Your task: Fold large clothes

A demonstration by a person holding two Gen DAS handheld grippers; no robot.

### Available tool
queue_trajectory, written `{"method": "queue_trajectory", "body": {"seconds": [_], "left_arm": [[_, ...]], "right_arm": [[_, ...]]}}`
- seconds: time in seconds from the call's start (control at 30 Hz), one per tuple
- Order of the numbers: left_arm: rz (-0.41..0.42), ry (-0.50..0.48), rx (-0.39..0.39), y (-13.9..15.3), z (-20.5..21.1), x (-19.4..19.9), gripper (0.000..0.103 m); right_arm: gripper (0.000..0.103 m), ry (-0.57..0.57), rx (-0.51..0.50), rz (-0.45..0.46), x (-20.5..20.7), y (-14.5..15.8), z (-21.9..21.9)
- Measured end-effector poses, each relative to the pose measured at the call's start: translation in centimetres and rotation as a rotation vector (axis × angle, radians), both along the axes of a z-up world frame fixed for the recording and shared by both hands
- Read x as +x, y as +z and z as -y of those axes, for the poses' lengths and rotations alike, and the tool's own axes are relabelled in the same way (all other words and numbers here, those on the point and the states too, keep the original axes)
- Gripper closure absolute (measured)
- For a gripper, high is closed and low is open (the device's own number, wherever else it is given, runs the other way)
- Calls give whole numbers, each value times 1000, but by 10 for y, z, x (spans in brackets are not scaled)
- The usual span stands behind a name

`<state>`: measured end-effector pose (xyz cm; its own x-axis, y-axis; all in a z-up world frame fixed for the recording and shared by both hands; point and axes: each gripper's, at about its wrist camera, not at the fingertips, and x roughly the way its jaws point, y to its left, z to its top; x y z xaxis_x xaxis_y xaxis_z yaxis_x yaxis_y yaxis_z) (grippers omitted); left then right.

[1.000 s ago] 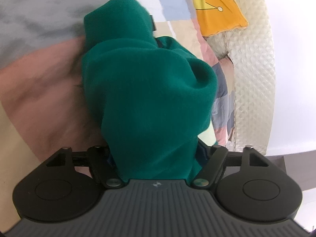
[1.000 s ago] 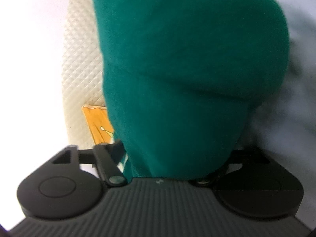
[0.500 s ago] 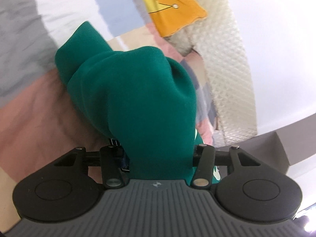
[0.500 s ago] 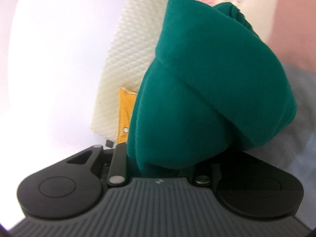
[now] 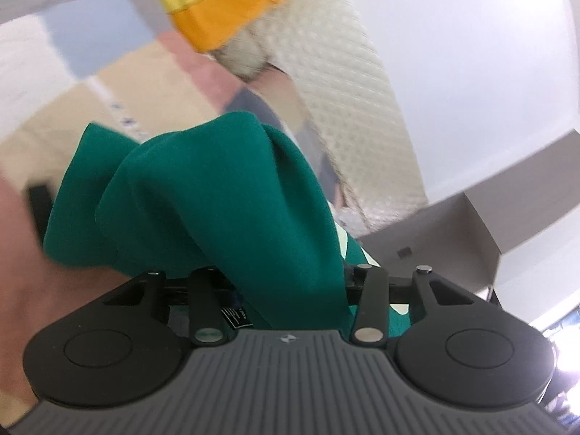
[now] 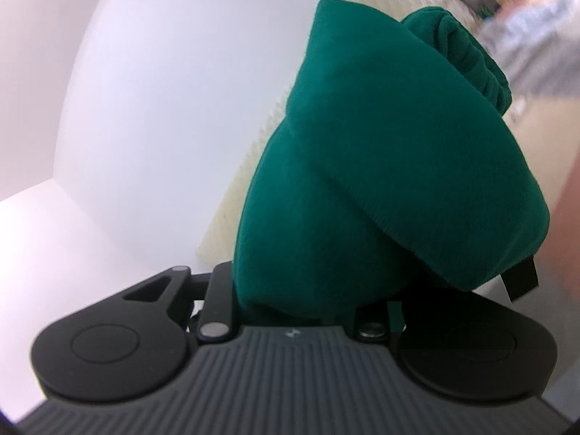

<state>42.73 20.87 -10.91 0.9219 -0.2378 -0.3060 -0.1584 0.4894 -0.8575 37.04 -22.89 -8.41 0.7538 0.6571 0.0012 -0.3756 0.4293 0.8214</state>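
A patchwork bedspread (image 5: 152, 83) of pink, tan, pale blue and white blocks fills the upper left of the left wrist view. An orange cushion (image 5: 221, 11) lies on it at the top, touching a cream quilted headboard (image 5: 348, 83) that runs diagonally down to the right. Beyond the headboard stands a white wall (image 5: 471, 54), with a grey cabinet (image 5: 446, 232) below it. The right wrist view shows the same headboard (image 6: 246, 188) against the white wall (image 6: 174, 90).
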Motion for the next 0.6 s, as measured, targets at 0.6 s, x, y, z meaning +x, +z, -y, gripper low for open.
{"method": "queue_trajectory", "body": {"seconds": [0.6], "left_arm": [[25,-263,127,22,200,264,59]], "right_arm": [[70,-181,-80,103,129,44,152]]}}
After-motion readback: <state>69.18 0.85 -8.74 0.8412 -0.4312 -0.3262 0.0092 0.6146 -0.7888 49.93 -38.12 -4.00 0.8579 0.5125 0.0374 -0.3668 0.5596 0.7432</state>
